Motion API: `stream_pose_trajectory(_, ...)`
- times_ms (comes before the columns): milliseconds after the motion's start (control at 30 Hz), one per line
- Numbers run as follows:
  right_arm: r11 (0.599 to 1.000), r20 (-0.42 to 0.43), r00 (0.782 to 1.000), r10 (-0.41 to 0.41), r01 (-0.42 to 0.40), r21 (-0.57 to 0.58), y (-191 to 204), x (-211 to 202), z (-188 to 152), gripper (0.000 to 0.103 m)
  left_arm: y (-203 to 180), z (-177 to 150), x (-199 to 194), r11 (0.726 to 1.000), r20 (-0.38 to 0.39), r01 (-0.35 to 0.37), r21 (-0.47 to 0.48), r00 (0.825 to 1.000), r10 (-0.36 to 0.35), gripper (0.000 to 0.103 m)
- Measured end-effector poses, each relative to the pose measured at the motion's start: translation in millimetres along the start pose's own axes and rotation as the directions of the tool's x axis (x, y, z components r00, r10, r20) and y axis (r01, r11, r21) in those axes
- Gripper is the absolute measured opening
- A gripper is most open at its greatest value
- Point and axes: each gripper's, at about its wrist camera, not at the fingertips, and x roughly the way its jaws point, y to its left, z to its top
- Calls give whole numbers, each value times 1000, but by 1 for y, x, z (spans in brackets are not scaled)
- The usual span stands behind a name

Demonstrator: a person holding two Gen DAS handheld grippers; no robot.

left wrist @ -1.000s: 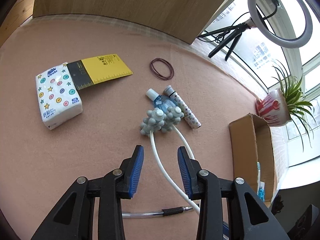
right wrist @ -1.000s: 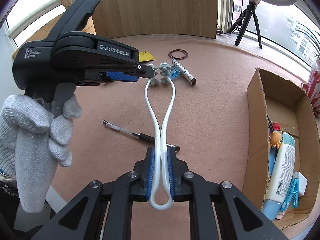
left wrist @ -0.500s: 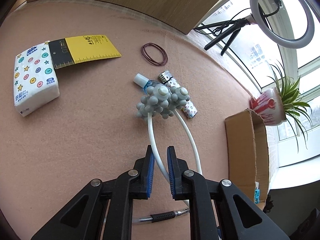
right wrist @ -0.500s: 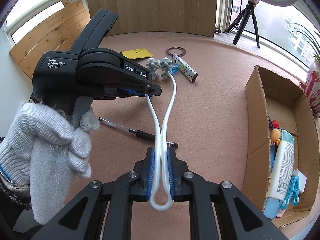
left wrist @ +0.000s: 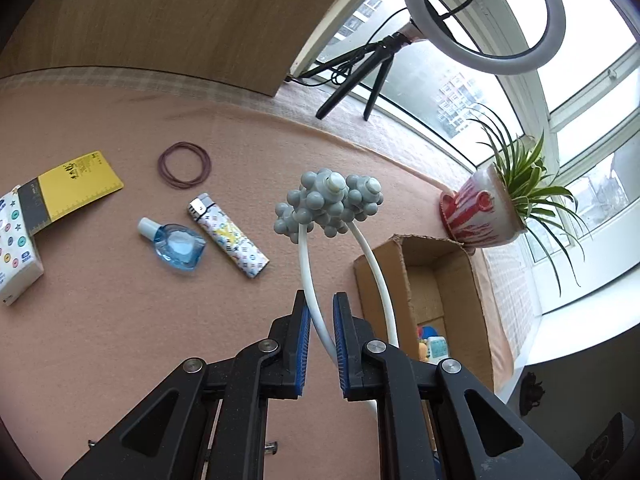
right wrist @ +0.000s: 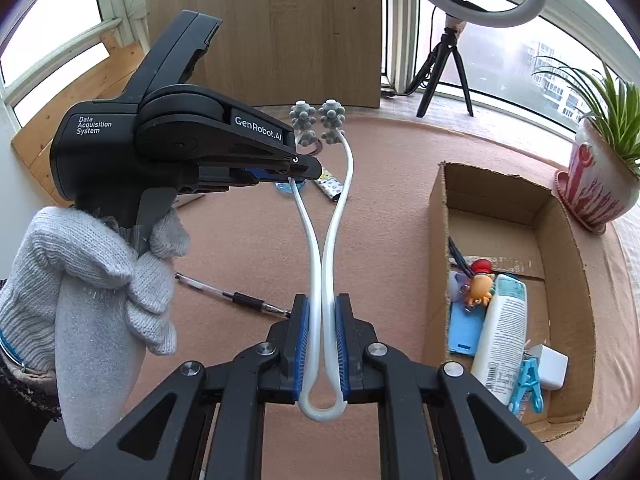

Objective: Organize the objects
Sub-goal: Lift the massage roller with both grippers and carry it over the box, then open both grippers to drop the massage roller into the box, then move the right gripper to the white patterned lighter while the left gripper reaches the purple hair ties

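Note:
A white U-shaped massager [right wrist: 316, 240] with grey knobbed ball heads [left wrist: 328, 204] hangs in the air above the pink carpet. My right gripper [right wrist: 322, 300] is shut on its looped end, pressing the two arms together. My left gripper [left wrist: 320, 296] is shut on the massager's left arm, which crosses slantwise between the blue pads. In the right wrist view the left gripper [right wrist: 308, 168] reaches in from the left, held by a gloved hand [right wrist: 100, 280]. An open cardboard box [right wrist: 440, 240] stands to the right.
On the carpet lie a blue bottle [left wrist: 178, 246], a patterned lighter [left wrist: 228, 236], rubber bands [left wrist: 184, 160], a yellow card [left wrist: 76, 184], a tissue pack [left wrist: 16, 256] and a pen [right wrist: 232, 296]. The box holds a white bottle [right wrist: 500, 332] and small items. A potted plant [left wrist: 480, 216] stands behind it.
The left jaws closed around the massager's left arm. Both grippers then rose and lifted the massager, so its heads came off the bottle and lighter.

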Motion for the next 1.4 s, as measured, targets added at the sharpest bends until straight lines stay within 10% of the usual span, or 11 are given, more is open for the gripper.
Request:
stream_pose_trajectory(667, 972, -4, 989, -148, 147, 183, -118, -33, -26, 12, -133, -15, 83, 980, -103, 99, 172, 991, -82, 13)
stream_pose_trajectory(733, 969, -7, 988, -156, 154, 191, -125, -34, -28, 12, -138, -16, 89, 981, -123, 83, 178, 991, -61, 27)
stream_pose_trajectory(767, 969, -4, 988, -157, 155, 194, -128, -35, -28, 12, -139, -17, 91, 981, -132, 69, 180, 990, -46, 53)
stream_pose_trajectory(800, 969, -4, 988, -155, 153, 195, -130, -35, -28, 12, -140, -18, 91, 981, -124, 57, 183, 992, -35, 70)
stream_pose_trajectory(867, 972, -28, 992, -122, 125, 197, -135, -33, -28, 24, -142, -21, 86, 976, -94, 33, 214, 996, -13, 70)
stream_pose_trajectory(933, 970, -24, 992, -122, 125, 210, -138, -34, -29, 55, -141, -22, 82, 973, -75, 0, 233, 997, 18, 70)
stream_pose_trajectory(1400, 968, 9, 999, -49, 46, 248, -122, -26, -13, 57, -59, -7, 20, 988, -20, -89, 130, 996, 92, 70)
